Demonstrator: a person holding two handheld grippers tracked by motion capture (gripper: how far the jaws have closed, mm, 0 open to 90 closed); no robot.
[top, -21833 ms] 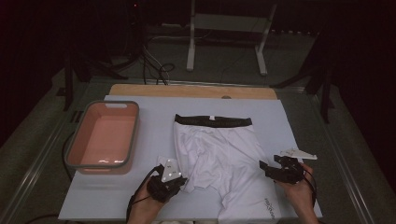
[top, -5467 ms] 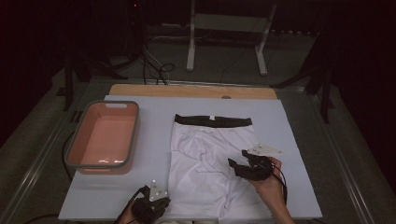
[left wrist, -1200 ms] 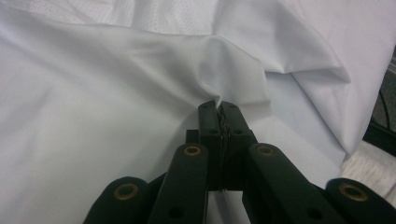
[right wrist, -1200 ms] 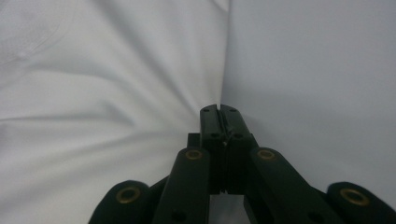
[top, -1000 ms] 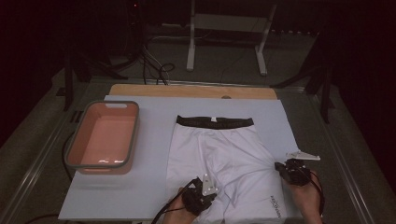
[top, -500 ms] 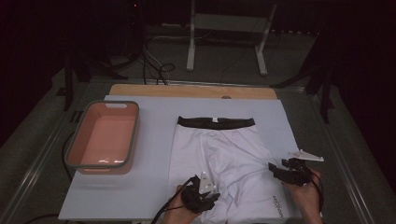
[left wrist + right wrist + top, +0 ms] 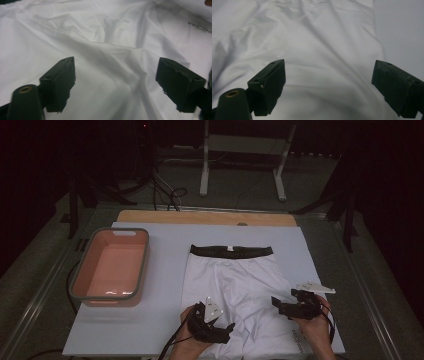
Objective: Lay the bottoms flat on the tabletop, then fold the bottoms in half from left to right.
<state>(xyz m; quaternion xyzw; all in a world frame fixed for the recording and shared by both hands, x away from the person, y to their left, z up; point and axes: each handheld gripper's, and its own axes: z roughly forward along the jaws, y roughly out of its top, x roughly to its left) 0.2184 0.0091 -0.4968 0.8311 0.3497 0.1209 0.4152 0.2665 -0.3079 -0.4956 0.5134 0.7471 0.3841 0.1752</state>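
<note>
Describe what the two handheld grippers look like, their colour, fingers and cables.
Both are black. The left gripper and right gripper each carry a pale grey three-cornered plate on top and trail a dark cable. Their fingers are blocky black pads with rough, frayed lower edges. No sleeves show.

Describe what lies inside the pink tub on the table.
The pink tub looks empty: its bare pink floor shows in the high view. The strip of floor behind its near wall is hidden.

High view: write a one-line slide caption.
White shorts lie flat on the table beside a pink tub, with both grippers, left and right, open.
</note>
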